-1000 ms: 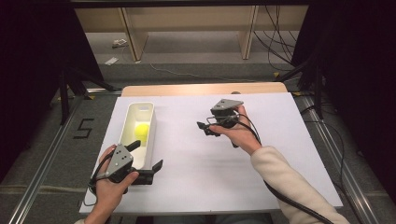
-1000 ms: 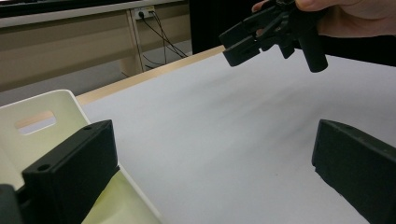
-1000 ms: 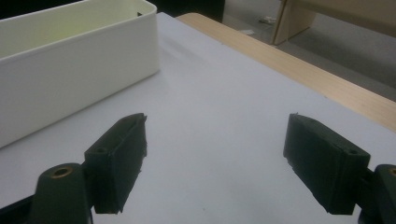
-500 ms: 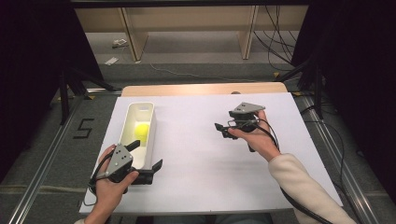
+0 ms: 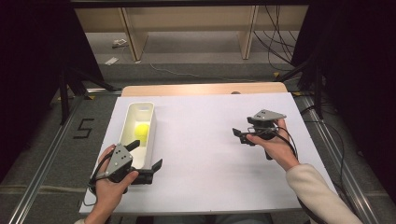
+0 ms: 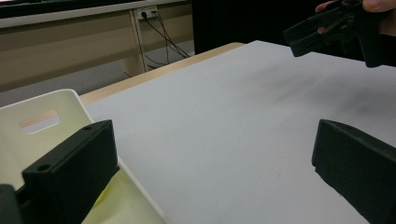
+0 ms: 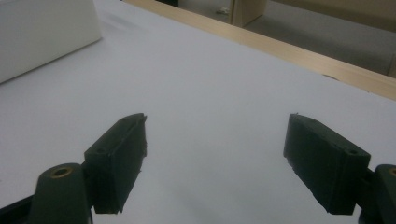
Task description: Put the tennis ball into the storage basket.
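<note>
Right gripper (image 5: 243,136): we see it drawn farther toward 4 o'clock than before, jaws wide apart, empty.
Left gripper (image 5: 148,158): unmoved, jaws wide, astride the bin's near wall.
Bin (image 5: 132,115): at 9 o'clock.
Yellow ball (image 5: 142,129): inside the bin.

A white-covered table (image 5: 210,158) carries a white bin (image 5: 135,119).

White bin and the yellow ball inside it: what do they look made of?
The white bin looks like moulded plastic: smooth, slightly glossy walls, rounded corners and a cut-out handle slot at the far end. The yellow ball has a matte, soft-looking surface that could be felt, as on a tennis ball, or foam; it is too small in the high view to tell which.
</note>
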{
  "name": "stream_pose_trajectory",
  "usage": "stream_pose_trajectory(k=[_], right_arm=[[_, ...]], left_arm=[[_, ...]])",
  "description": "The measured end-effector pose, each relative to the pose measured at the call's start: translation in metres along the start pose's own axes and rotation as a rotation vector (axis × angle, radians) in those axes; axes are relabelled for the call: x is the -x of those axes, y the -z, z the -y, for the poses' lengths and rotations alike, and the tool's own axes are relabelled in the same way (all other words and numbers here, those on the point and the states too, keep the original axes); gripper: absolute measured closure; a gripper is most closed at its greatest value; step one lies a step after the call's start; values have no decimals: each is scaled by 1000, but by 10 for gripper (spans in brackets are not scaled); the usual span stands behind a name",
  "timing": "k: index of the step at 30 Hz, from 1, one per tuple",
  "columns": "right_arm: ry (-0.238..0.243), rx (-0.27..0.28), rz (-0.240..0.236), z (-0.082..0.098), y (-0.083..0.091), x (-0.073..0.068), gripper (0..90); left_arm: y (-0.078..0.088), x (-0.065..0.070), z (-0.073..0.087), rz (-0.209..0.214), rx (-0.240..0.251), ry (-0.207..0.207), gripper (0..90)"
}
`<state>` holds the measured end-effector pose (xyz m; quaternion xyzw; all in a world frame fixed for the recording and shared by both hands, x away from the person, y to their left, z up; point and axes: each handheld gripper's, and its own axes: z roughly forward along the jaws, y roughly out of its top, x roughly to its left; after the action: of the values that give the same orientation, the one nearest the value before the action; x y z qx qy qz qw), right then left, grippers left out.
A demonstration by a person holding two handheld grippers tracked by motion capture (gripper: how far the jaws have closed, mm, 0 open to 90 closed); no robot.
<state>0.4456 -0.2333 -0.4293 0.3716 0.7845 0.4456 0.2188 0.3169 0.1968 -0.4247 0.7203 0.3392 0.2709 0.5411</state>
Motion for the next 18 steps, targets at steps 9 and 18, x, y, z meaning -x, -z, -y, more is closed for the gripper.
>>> stream_pose_trajectory(k=[9, 18], right_arm=[[-16, 2, 24, 15, 18, 9, 217], [-28, -2, 37, 28, 35, 13, 213]], left_arm=[[1, -1, 0, -2, -2, 0, 0], [1, -2, 0, -7, 0, 5, 0]])
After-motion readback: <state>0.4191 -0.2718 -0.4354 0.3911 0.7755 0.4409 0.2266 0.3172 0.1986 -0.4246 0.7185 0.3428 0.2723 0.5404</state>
